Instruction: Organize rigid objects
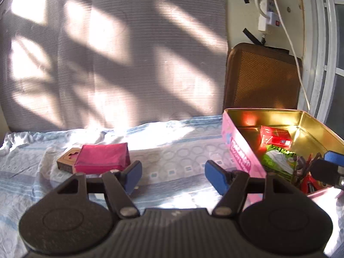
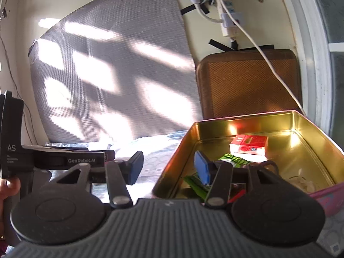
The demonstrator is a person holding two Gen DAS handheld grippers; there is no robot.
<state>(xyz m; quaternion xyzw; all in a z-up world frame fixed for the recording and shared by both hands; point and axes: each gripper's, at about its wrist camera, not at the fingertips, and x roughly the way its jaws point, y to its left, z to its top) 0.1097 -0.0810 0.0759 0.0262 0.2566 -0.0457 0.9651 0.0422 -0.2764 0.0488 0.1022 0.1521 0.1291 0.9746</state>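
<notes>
- Left claw (image 1: 173, 175): jaws spread, nothing between them; only the patterned sheet (image 1: 172, 157) lies in the gap.
- Pink packet (image 1: 102, 158): flat on the sheet, ahead and left of the left claw, just past its left pad (image 1: 134, 175). Apart from the pad.
- Brown box (image 1: 65, 161): touching the packet's left side, partly hidden behind it.
- Tin (image 1: 238, 148): open, pink outside, gold inside, right of the left claw, close beside its right pad.
- Red box (image 1: 275, 138): inside the tin, towards the far wall.
- Green packet (image 1: 277, 161): inside the tin, nearer than the red box.
- Right claw (image 2: 168, 167): jaws spread, gripping nothing. Its right pad (image 2: 202, 167) hangs over the tin's interior, its left pad outside the tin's left wall (image 2: 172, 163).
- A hand (image 2: 8, 188) holds the left claw's body at the left edge of the right view.
</notes>
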